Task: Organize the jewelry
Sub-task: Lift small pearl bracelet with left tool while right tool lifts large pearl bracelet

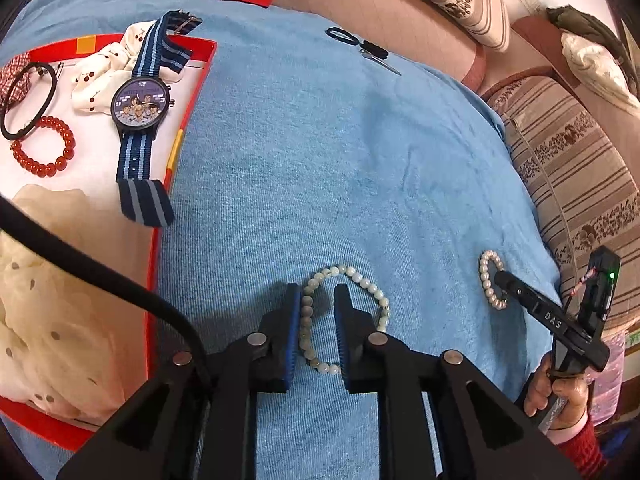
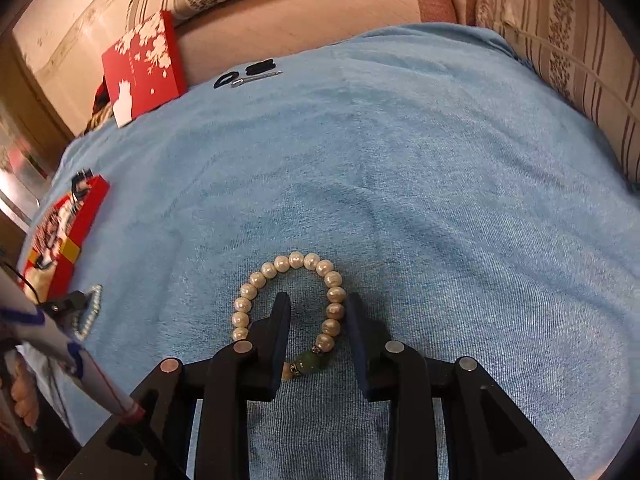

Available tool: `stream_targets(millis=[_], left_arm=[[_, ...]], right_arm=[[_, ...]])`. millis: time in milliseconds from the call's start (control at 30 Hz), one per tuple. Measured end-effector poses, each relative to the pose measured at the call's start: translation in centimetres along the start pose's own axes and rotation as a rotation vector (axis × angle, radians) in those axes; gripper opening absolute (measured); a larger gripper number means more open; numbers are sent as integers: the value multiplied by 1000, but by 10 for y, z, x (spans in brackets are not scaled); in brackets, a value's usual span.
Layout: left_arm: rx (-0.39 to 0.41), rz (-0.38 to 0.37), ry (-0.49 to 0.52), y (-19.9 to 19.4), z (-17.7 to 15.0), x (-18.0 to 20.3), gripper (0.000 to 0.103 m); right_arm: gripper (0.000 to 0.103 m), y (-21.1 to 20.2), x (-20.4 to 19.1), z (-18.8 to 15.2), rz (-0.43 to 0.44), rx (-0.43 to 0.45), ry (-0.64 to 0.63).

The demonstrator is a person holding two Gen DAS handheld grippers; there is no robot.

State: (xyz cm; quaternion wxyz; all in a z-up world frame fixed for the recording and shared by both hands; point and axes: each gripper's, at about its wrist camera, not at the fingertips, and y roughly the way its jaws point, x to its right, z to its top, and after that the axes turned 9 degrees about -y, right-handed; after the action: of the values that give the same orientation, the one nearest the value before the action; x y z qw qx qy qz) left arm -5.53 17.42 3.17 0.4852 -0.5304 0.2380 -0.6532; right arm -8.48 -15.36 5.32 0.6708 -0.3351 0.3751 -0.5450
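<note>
I am working in a home living room: a blue towel point(image 2: 400, 160) is spread over a sofa seat, striped floral cushions point(image 1: 568, 168) line the far and right sides, and a red gift box point(image 2: 144, 66) leans at the far left beside a red tray point(image 1: 160, 240) of personal accessories.

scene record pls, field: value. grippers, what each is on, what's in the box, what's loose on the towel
left gripper: open, fingers straddling one side of the pale bead bracelet
right gripper: open, fingers straddling one side of the pearl bracelet
pearl bracelet detail: one green bead
red box: watch, red bead bracelet, black hair tie, cherry-print cloth
blue towel: both bracelets, hair clip at far edge
</note>
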Motion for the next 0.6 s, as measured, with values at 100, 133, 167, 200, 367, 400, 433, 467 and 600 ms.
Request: stream_targets(millis=[100, 133, 167, 200, 367, 400, 433, 467, 600], left_arm=[[9, 20, 29, 2, -2, 5, 21], [12, 24, 40, 3, -3, 7, 25], [17, 31, 52, 4, -4, 10, 27], [24, 43, 69, 5, -5, 14, 27], [78, 178, 167, 10, -15, 33, 17], [80, 189, 170, 10, -15, 34, 5], [73, 173, 149, 8, -14, 33, 5], [71, 156, 125, 4, -13, 31, 5], [121, 110, 86, -24, -12, 34, 5]], right_arm=[[33, 2, -7, -1, -38, 3, -43], [35, 3, -8, -1, -44, 4, -50], [36, 3, -10, -2, -55, 5, -62], [37, 4, -12, -2, -65, 5, -73], [14, 5, -18, 0, -80, 9, -102], [11, 4, -15, 1, -60, 10, -90], [10, 3, -14, 2, -40, 12, -71], [10, 0, -10, 3, -10, 19, -39], [10, -20, -2, 7, 72, 75, 56]])
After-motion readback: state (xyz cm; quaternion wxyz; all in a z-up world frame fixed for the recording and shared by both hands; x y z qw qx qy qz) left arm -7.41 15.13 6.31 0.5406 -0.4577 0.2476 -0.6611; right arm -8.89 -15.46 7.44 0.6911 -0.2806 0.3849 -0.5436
